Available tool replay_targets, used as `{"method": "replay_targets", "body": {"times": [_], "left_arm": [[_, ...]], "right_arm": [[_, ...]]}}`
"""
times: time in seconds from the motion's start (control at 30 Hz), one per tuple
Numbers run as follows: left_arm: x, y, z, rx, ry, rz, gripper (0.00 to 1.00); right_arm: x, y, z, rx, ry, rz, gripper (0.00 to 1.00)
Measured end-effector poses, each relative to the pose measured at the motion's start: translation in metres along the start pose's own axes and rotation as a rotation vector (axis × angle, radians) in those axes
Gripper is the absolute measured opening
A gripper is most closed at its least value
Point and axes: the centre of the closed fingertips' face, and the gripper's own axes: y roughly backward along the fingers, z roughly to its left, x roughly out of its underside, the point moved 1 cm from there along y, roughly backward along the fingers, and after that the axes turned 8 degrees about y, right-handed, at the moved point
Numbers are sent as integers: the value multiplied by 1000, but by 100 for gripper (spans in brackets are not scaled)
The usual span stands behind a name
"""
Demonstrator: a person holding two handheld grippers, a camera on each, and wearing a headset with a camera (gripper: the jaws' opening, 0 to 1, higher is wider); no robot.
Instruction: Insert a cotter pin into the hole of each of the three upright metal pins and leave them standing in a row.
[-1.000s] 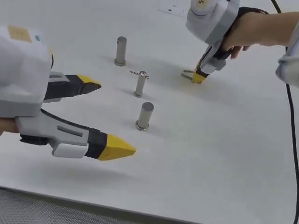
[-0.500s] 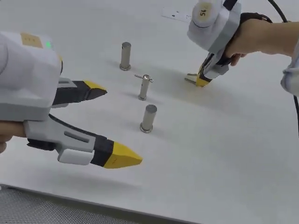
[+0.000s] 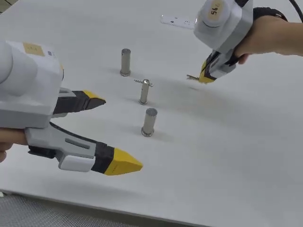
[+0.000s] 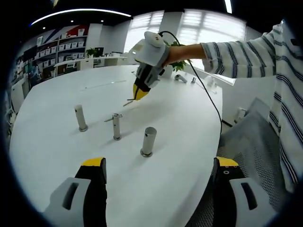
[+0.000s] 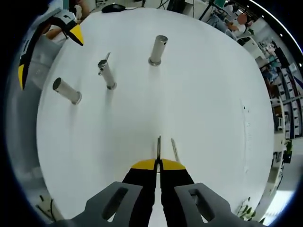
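Observation:
Three upright metal pins stand in a row on the white table: the far pin (image 3: pixel 125 62), the middle pin (image 3: pixel 144 91) and the near pin (image 3: pixel 149 122). A cotter pin (image 3: pixel 141 82) sits through the middle pin's top. My right gripper (image 3: pixel 206 78) hovers right of the row, shut on another cotter pin (image 5: pixel 158 147) that sticks out past its tips. A second thin metal strip (image 5: pixel 174 150) shows just beside it. My left gripper (image 3: pixel 113 133) is open at the near left, with nothing between its jaws. It faces the row (image 4: pixel 116 126).
A white power strip (image 3: pixel 177 21) lies at the table's far edge. The table's front edge (image 3: pixel 142 215) runs along the bottom, with grey floor below. A grey chair (image 4: pixel 255 137) stands off the table's side.
My right gripper has risen slightly off the table with the cotter pin in it. The left gripper has stayed open and has hardly moved; the camera has shifted a little.

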Motion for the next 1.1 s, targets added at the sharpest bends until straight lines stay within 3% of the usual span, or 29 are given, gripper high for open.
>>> {"method": "replay_targets", "body": {"times": [0.57,0.67,0.93,1.03,1.1], "left_arm": [[10,9,11,-12,58,25,89],[10,9,13,-18,57,23,89],[8,10,19,-29,79,19,82],[6,11,20,-28,91,15,79],[4,9,15,-30,89,14,78]], "right_arm": [[10,34,18,93,-13,-94,2],[11,36,21,120,16,-102,2],[-4,45,48,165,55,-170,2],[-9,47,55,188,80,-173,2],[-14,49,63,192,96,-173,2]]}}
